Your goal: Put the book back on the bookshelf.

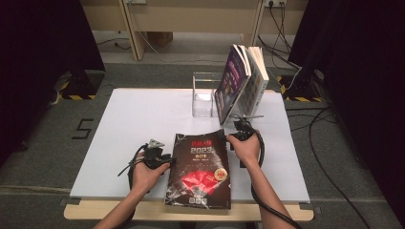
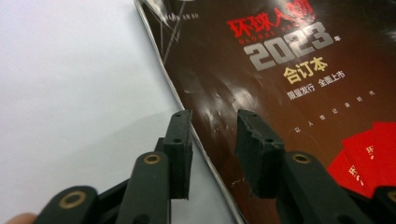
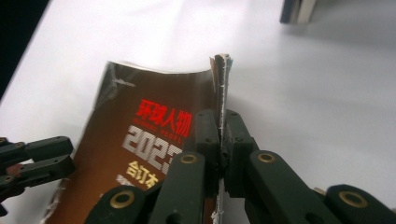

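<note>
A dark magazine [image 1: 200, 167] with red and silver print lies on the white tabletop, reaching the near edge. My right gripper [image 1: 230, 137] is shut on its right edge near the far corner. In the right gripper view the jaws [image 3: 220, 126] pinch the page stack [image 3: 223, 74], which stands curled up off the table. My left gripper [image 1: 168, 160] rests at the magazine's left edge. Its jaws [image 2: 215, 126] stand open astride that edge [image 2: 187, 100], pads apart from the cover [image 2: 289, 93]. The left gripper [image 3: 37, 158] also appears far left in the right gripper view.
A clear acrylic stand [image 1: 203, 95] sits at the table's far middle, with several books [image 1: 241, 81] leaning against it just beyond my right gripper. White table surface [image 1: 133, 124] spreads to the left. Cables trail over the floor at the right.
</note>
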